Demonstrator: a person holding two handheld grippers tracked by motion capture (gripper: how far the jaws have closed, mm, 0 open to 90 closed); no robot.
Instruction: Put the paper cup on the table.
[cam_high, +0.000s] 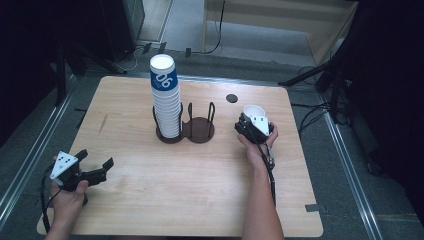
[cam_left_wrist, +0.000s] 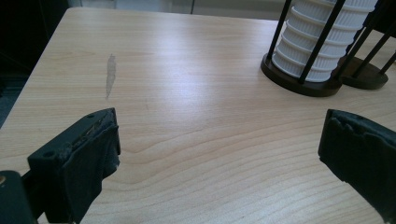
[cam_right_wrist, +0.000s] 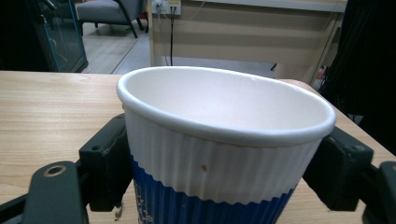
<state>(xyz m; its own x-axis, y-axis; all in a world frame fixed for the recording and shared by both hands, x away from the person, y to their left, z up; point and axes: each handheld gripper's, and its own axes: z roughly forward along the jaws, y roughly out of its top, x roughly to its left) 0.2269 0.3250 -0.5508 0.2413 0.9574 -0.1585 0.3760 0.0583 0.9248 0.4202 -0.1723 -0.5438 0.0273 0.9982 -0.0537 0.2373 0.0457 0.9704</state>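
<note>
- The right hand-held gripper (cam_high: 251, 125) grips a single paper cup (cam_right_wrist: 224, 149) by its ribbed wall, one black jaw on each side, below the rolled rim. The cup sits upright, mouth up, at the right side of the worktop (cam_high: 200, 190), well apart from the holder.
- My judgement: the wall is thin paper, so any harder squeeze could dent it or push the mouth out of round. An oval cup would be harder to nest on another.
- The grip sits at the cup's widest part. Because the cup tapers downward, a slack hold could let it slide down through the jaws or tilt as it is lifted.
- The left hand-held gripper (cam_high: 92, 167) hovers with its jaws wide apart and nothing between them, over the near left part of the worktop. It steadies nothing, so the right one carries the whole risk.
- Farther out, the tall stack of cups (cam_high: 165, 97) stands in the left ring of the dark wire holder (cam_high: 186, 129), and the right ring is free. A careless pass by the carried cup could knock that stack, which rises well above the holder's posts and would likely lean or topple.
- Lowering the cup off-centre could catch its base on a post.
</note>
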